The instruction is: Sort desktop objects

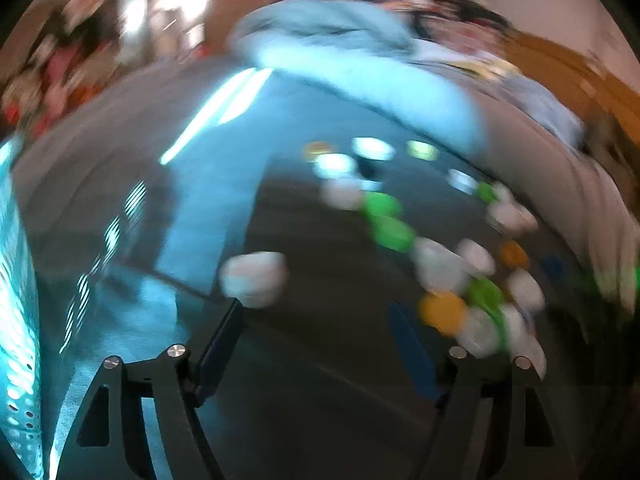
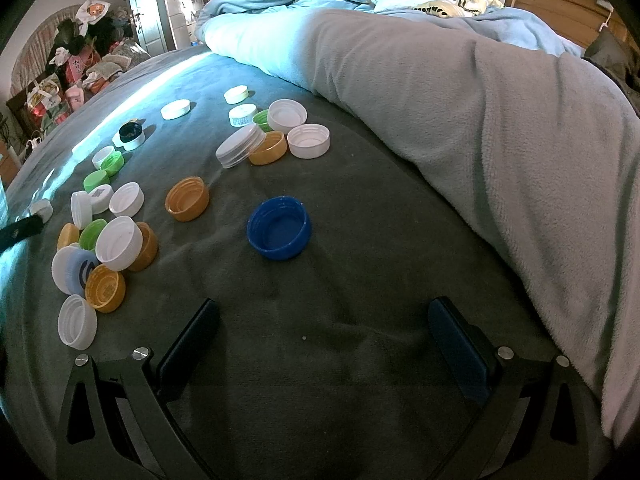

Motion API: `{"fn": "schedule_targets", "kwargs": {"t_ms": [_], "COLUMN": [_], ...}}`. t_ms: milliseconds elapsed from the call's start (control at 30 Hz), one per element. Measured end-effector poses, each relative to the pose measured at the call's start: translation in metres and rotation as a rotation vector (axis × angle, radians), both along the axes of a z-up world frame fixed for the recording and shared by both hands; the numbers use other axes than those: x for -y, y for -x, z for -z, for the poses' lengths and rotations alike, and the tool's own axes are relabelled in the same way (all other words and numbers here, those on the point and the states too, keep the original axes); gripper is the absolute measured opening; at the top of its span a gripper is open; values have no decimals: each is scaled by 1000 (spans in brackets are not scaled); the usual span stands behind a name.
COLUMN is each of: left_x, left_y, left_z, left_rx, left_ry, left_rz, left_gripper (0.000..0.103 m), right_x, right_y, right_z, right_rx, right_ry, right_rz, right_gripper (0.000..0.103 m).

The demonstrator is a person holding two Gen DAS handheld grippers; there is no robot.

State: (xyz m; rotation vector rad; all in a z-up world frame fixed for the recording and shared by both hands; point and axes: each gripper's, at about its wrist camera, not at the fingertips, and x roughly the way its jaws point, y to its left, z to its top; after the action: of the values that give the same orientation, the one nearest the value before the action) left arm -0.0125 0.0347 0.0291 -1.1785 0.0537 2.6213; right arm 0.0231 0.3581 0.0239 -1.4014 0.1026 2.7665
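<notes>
- Bed (image 2: pixel 360 280), dark grey-green fleece cover.
- Loose bottle caps (image 2: pixel 120 204) scattered left and centre: white, green, orange.
- One blue cap (image 2: pixel 279 227) alone, open side up.
- Grey blanket (image 2: pixel 480 128) heaped along right.

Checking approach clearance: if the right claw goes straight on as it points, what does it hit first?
Likely the blue cap, lying open side up straight ahead of the open right claw; only bare grey blanket lies between. Depth is uncertain.
</notes>
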Motion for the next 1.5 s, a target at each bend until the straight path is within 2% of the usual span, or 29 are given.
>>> {"fn": "schedule_targets", "kwargs": {"t_ms": [33, 100, 133, 167, 200, 233, 300, 467, 600, 1500], "left_x": [-10, -23, -31, -37, -35, -29, -23, -35, -31, -31], "left_y": [-12, -25, -28, -27, -23, -19, -17, -24, -25, -27], "left_z": [1, 5, 12, 22, 29, 29, 29, 31, 31, 30], "left_rx": [-29, -52, -39, 9, 45, 53, 65, 22, 34, 31], "left_ry": [38, 106, 154, 190, 195, 138, 98, 160, 129, 134], "left_rz": [33, 50, 63, 86, 82, 62, 46, 1, 2, 2], "left_gripper": [93, 96, 99, 103, 103, 103, 103, 103, 103, 103], "right_x": [0, 0, 0, 0, 0, 0, 0, 0, 0, -5], "right_y": [0, 1, 0, 0, 0, 0, 1, 0, 0, -2], "right_z": [0, 0, 0, 0, 0, 0, 1, 1, 1, 0], "right_rx": [0, 0, 0, 0, 1, 0, -1, -1, 0, 0], "right_ry": [0, 0, 0, 0, -1, 0, 1, 0, -1, -6], "right_rz": [0, 0, 0, 0, 0, 0, 0, 0, 0, 0], "right_gripper": [103, 103, 103, 103, 103, 103, 103, 103, 103, 103]}}
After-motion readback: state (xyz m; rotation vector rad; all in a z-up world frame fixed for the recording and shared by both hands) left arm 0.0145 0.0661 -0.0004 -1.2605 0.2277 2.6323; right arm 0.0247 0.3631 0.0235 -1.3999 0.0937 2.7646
